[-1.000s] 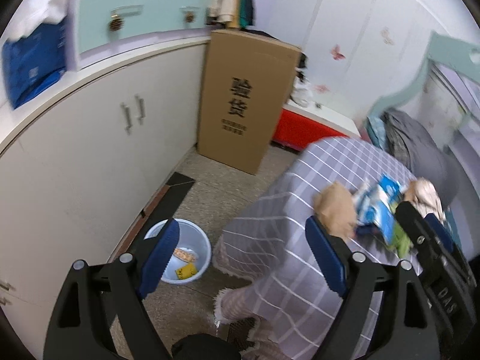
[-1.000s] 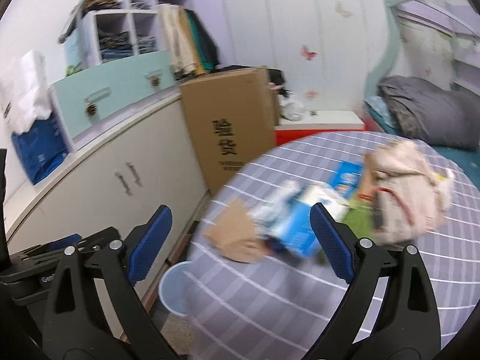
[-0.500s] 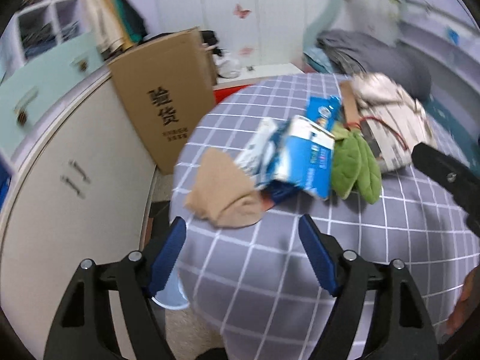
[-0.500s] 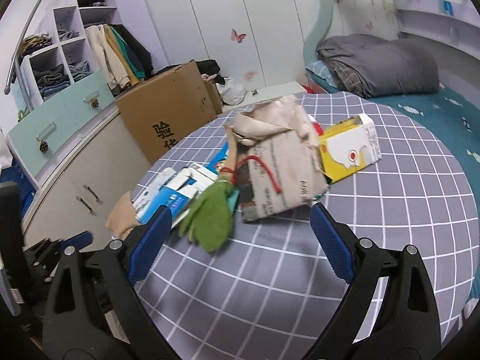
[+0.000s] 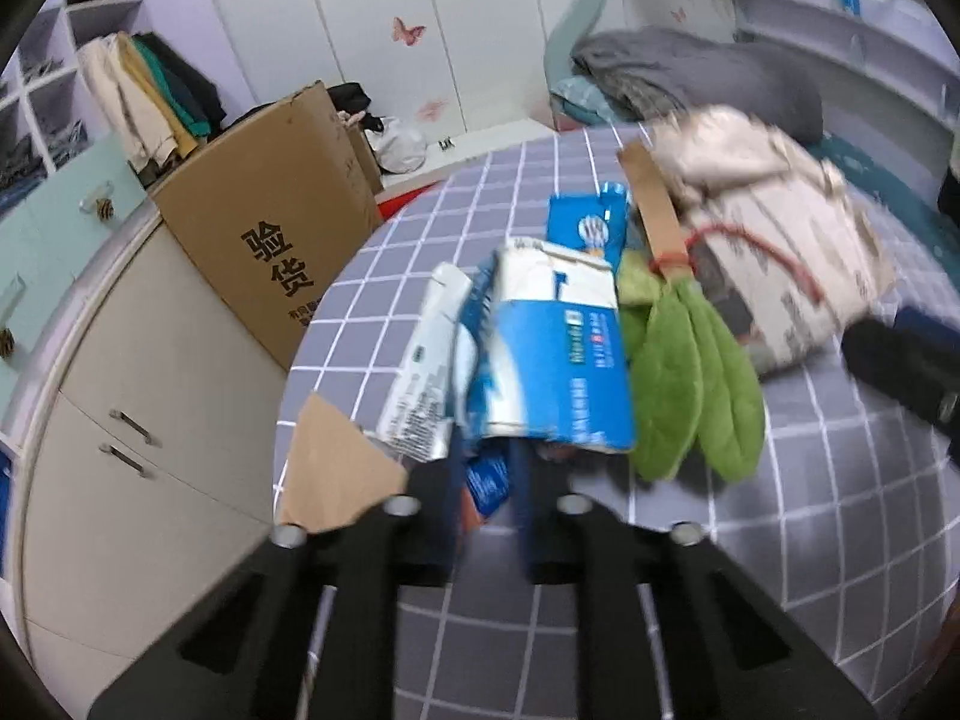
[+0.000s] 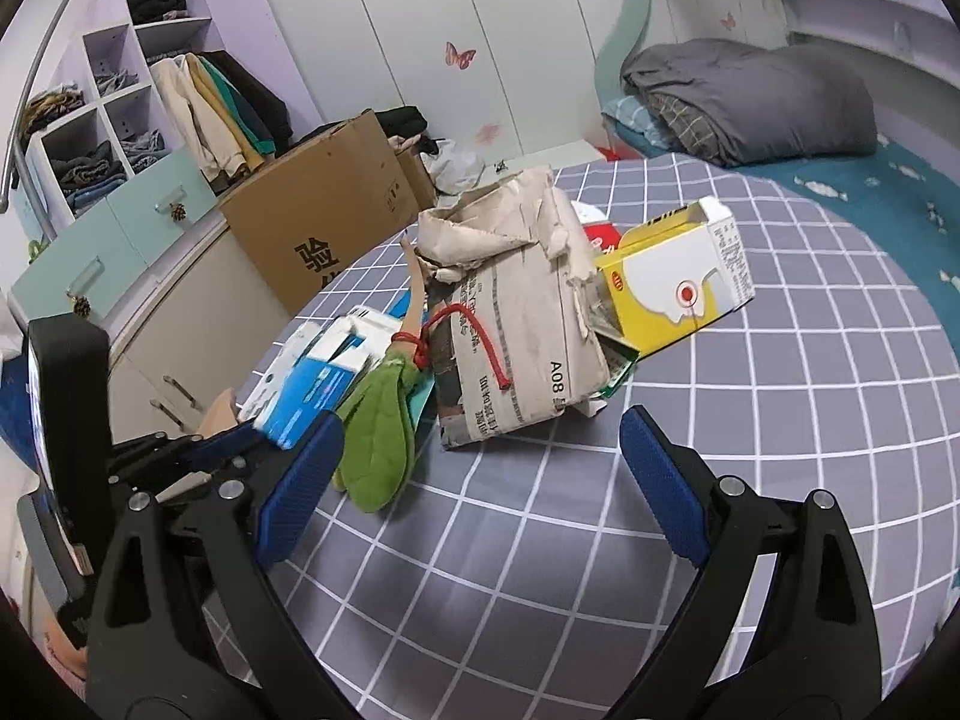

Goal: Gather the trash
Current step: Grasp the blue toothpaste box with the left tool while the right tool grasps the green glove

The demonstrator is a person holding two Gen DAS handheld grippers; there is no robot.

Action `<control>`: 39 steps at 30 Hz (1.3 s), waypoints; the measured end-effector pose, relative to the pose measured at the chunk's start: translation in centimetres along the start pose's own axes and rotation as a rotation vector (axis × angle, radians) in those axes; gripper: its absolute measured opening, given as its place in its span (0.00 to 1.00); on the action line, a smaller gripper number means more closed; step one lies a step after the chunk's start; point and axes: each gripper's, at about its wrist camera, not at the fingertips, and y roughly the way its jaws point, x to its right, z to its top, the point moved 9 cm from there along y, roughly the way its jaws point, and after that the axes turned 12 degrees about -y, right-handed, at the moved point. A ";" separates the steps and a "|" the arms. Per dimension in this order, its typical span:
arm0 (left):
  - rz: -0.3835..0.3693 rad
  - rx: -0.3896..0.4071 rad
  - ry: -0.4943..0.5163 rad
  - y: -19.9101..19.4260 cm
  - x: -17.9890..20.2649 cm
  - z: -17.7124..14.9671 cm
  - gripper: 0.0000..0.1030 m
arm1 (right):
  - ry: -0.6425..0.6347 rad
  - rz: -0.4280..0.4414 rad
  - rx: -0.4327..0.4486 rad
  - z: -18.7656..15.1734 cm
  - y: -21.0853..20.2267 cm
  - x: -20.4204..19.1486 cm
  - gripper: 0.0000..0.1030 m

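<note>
Trash: crumpled blue wrapper (image 5: 487, 480) pinched in left jaws; right jaws gape empty.

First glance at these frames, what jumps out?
The litter heap mid-table: a crumpled newspaper bundle with a yellow carton on its right and a green leaf-shaped piece on its left. The left claw is pinched shut on a small blue wrapper under the blue-and-white carton. The right claw hangs open.

Near tablecloth (image 6: 540, 570) bare, trash pile (image 6: 516, 324) crowds middle — far side perhaps free
</note>
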 end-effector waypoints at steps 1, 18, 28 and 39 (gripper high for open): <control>-0.021 0.001 -0.025 -0.1 0.0 0.2 0.05 | 0.009 0.007 -0.004 0.0 0.1 0.0 0.88; -0.322 0.041 -0.433 -1.1 -2.9 2.8 0.03 | -0.102 0.065 -0.081 1.0 3.4 -4.6 0.71; -0.249 -0.039 -0.404 2.2 -3.2 1.5 0.08 | -0.100 0.085 -0.168 0.8 6.9 -5.6 0.34; -0.080 0.058 -0.135 3.0 -1.1 3.2 0.47 | -0.069 0.111 -0.179 0.6 7.1 -4.7 0.26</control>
